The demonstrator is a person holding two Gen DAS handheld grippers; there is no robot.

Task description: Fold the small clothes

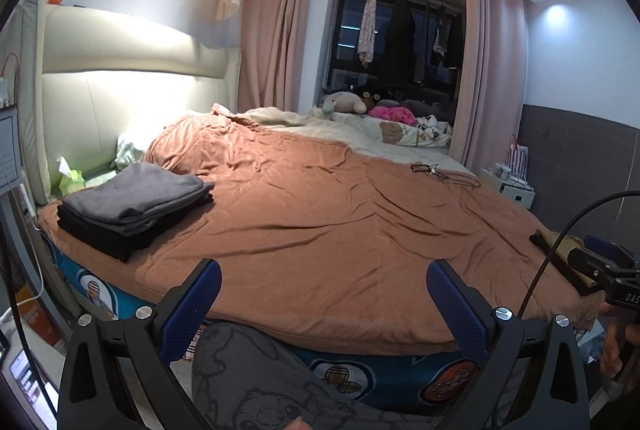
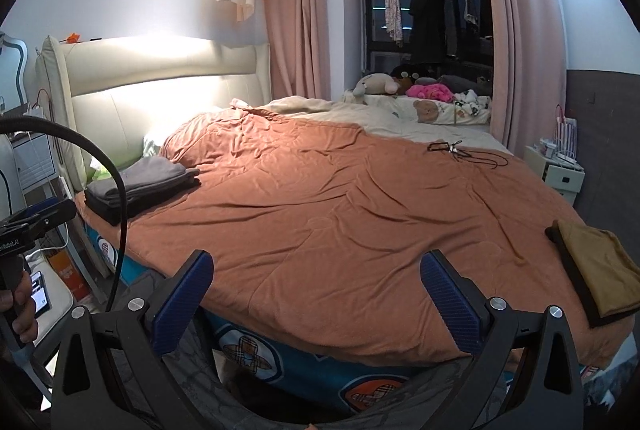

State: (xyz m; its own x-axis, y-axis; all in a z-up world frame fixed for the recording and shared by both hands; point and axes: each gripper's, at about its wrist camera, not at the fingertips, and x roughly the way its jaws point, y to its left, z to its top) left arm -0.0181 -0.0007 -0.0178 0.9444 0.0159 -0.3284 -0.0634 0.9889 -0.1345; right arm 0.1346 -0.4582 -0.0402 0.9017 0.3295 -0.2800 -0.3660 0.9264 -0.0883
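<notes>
A stack of folded grey and black clothes (image 1: 134, 208) lies on the near left part of the bed, also visible as the folded stack (image 2: 140, 186) in the right wrist view. A folded mustard garment (image 2: 598, 268) on a dark one rests at the bed's near right edge, its corner (image 1: 558, 240) showing in the left wrist view. My left gripper (image 1: 324, 306) is open over the bed's front edge, holding nothing. My right gripper (image 2: 316, 298) is open too, with nothing between its fingers. Both hover above the orange duvet (image 1: 340, 222), apart from either pile.
A cream headboard (image 1: 120, 98) stands at the left. Black cables and a small device (image 2: 460, 150) lie on the far right of the duvet. Soft toys and pink cloth (image 2: 428, 88) sit by the window. A white bedside cabinet (image 2: 556, 170) stands at the right. A person's grey patterned trousers (image 1: 260, 382) are below.
</notes>
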